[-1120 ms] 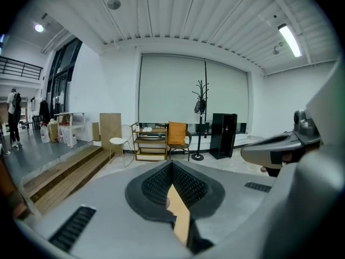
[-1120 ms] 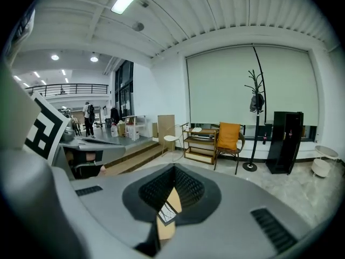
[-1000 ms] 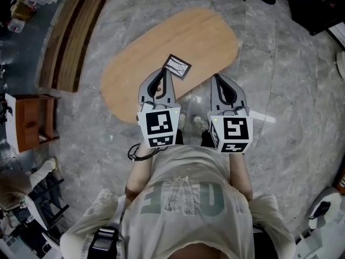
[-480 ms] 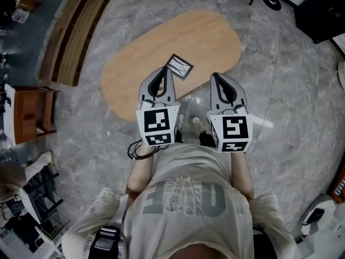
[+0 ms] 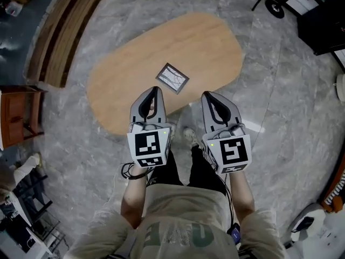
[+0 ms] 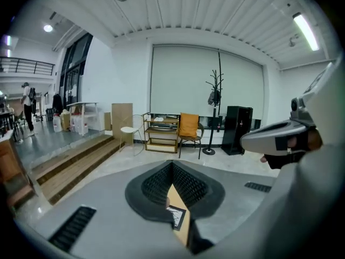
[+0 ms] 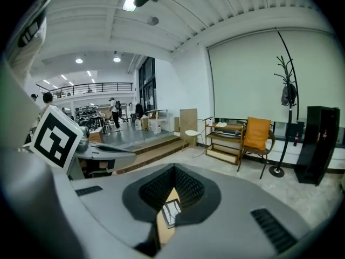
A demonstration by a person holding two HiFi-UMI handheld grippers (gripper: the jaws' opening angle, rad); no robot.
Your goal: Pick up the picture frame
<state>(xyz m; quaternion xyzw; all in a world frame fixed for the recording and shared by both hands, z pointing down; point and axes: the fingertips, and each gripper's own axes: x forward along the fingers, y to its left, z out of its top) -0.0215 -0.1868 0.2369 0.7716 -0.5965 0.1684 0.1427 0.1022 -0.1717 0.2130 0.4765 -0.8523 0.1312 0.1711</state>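
Note:
A small dark-edged picture frame (image 5: 172, 78) with a pale sketch lies flat on the oval wooden table (image 5: 140, 53), near its middle. My left gripper (image 5: 155, 89) hangs over the table's near edge, just short of the frame and apart from it. Its jaws meet at the tips and hold nothing. My right gripper (image 5: 206, 94) hangs beside it to the right, by the table's near rim, also shut and empty. In the left gripper view the frame (image 6: 176, 216) shows through the slit below the left gripper (image 6: 172, 163). The right gripper view shows the frame (image 7: 170, 212) the same way, below the right gripper (image 7: 173, 166).
Wooden steps (image 5: 59, 36) run along the far left and a brown cabinet (image 5: 16, 117) stands at the left edge. A chair base (image 5: 275, 9) and a black cabinet (image 5: 329, 20) stand at the top right. The person's shoe (image 5: 188, 136) is by the table's near edge.
Both grippers have sunk and sit lower in the head view. The frame, which lay right at the left gripper's tips, now lies a little beyond them. Both jaws stay shut.

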